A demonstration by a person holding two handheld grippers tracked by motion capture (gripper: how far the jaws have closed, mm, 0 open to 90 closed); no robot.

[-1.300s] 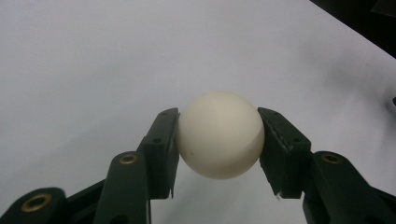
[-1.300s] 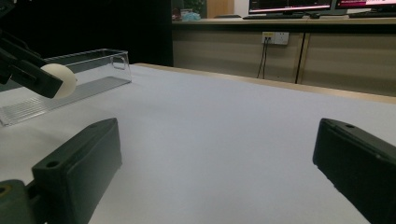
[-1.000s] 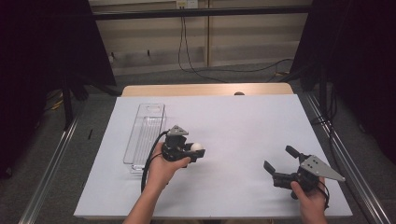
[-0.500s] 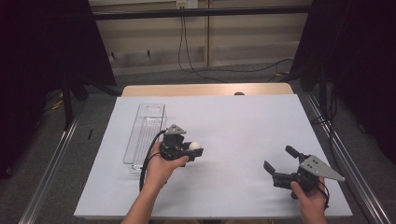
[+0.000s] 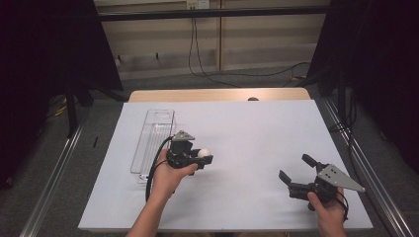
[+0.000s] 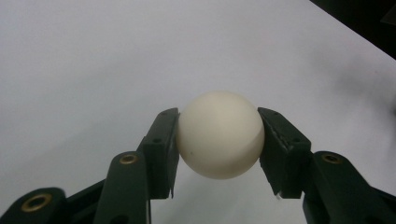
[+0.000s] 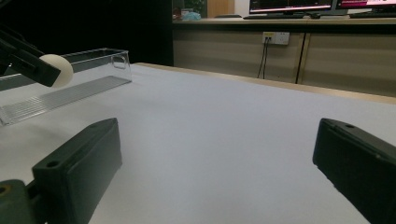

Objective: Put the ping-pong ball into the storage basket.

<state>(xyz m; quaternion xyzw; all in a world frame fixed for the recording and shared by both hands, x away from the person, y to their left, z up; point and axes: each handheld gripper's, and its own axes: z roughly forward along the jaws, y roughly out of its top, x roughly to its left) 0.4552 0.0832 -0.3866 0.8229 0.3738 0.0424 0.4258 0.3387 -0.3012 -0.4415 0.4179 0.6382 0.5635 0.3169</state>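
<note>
A cream-white ball (image 5: 203, 153) sits pinched between the two black jaws of my left gripper (image 5: 202, 158), just right of a clear plastic tray (image 5: 153, 136). In the left gripper view the ball (image 6: 219, 135) is pressed from both sides by the pads (image 6: 166, 149), held a little above the white table surface. My right gripper (image 5: 295, 168) rests low at the front right, open, its jaws wide apart with nothing between them (image 7: 217, 154). From there the ball (image 7: 60, 70) and the clear tray (image 7: 70, 91) appear far off at the left.
A white sheet (image 5: 247, 128) covers the table, with a wooden edge (image 5: 217, 95) at the far side. The long clear tray lies lengthwise at the left. Metal rails (image 5: 54, 177) run along both sides. Dark curtains and cables stand behind.
</note>
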